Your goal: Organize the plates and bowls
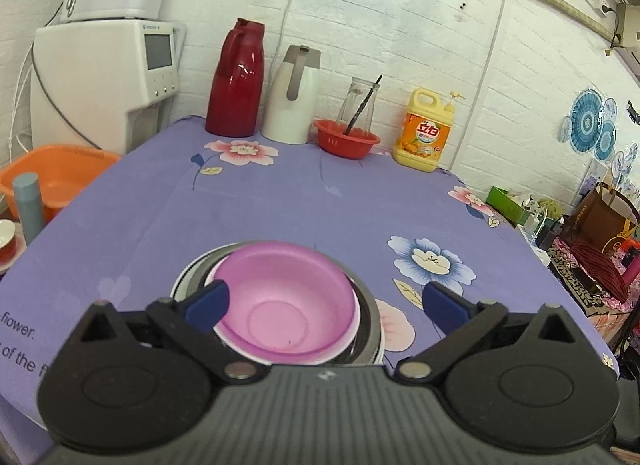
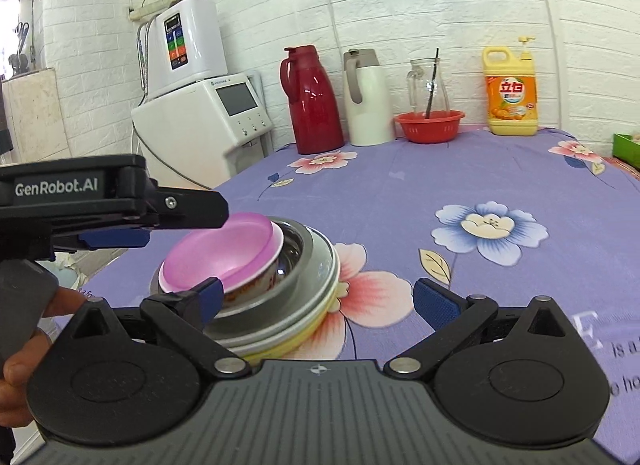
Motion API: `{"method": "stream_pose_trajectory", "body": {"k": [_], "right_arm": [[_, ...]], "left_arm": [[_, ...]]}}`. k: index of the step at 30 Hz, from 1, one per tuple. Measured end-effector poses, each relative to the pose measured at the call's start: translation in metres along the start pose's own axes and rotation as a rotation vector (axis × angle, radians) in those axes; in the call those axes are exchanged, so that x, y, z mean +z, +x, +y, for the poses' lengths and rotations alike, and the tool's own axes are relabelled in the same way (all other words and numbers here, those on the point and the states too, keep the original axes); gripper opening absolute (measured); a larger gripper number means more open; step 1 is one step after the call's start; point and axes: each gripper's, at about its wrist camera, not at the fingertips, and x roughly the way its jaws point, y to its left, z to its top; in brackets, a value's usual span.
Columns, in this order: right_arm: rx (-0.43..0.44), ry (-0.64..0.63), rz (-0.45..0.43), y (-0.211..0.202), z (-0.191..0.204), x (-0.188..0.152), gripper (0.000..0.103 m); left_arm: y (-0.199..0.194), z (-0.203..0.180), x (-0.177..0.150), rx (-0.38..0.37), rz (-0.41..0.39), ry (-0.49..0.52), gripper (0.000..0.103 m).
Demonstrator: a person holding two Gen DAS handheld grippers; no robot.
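Note:
A pink bowl (image 1: 286, 305) sits tilted on top of a nested stack: a white printed bowl (image 2: 256, 285), a steel bowl (image 2: 298, 261), then steel and yellow plates (image 2: 316, 329) on the purple flowered cloth. My left gripper (image 1: 324, 301) is open, its fingers on either side of the pink bowl without closing on it; it also shows in the right wrist view (image 2: 116, 237), above the bowl's left rim. My right gripper (image 2: 316, 299) is open and empty, just right of and in front of the stack.
At the back of the table stand a red thermos (image 1: 236, 81), a white thermos (image 1: 292, 97), a red basket (image 1: 346, 139) with a glass jug, and a yellow detergent bottle (image 1: 426, 133). A white water dispenser (image 1: 108, 73) and an orange basin (image 1: 56, 177) stand to the left.

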Motion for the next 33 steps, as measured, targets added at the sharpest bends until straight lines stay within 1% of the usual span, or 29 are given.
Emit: {"method": "stream_pose_trajectory", "body": {"k": [6, 8, 10, 13, 16, 18, 20, 23, 29, 33], "right_arm": [[0.002, 0.012, -0.013, -0.021, -0.001, -0.021, 0.103], [-0.004, 0.012, -0.019, -0.027, 0.000, -0.026, 0.103], [-0.019, 0.010, -0.035, -0.036, 0.001, -0.030, 0.103], [-0.065, -0.002, -0.069, -0.051, 0.003, -0.033, 0.103], [-0.134, -0.020, -0.104, -0.066, 0.005, -0.040, 0.103], [-0.175, -0.035, -0.115, -0.074, 0.008, -0.044, 0.103], [-0.196, -0.055, -0.116, -0.079, 0.010, -0.050, 0.103], [-0.194, -0.054, -0.124, -0.084, 0.008, -0.058, 0.103], [-0.201, -0.008, -0.117, -0.092, -0.006, -0.063, 0.103], [-0.215, 0.029, -0.123, -0.096, -0.015, -0.067, 0.103]], "left_arm": [[-0.017, -0.003, -0.026, 0.017, -0.007, -0.004, 0.102], [-0.023, -0.004, -0.036, 0.028, -0.009, 0.001, 0.102], [-0.028, -0.005, -0.043, 0.024, -0.003, 0.008, 0.102], [-0.041, -0.005, -0.053, 0.016, -0.016, -0.005, 0.102], [-0.058, -0.008, -0.064, -0.001, -0.049, -0.010, 0.102], [-0.067, -0.010, -0.072, -0.006, -0.070, -0.012, 0.102], [-0.073, -0.013, -0.078, -0.017, -0.075, -0.007, 0.102], [-0.076, -0.019, -0.082, -0.020, -0.082, 0.015, 0.102], [-0.080, -0.025, -0.085, 0.008, -0.095, 0.045, 0.102], [-0.081, -0.034, -0.087, 0.047, -0.107, 0.091, 0.102]]}}
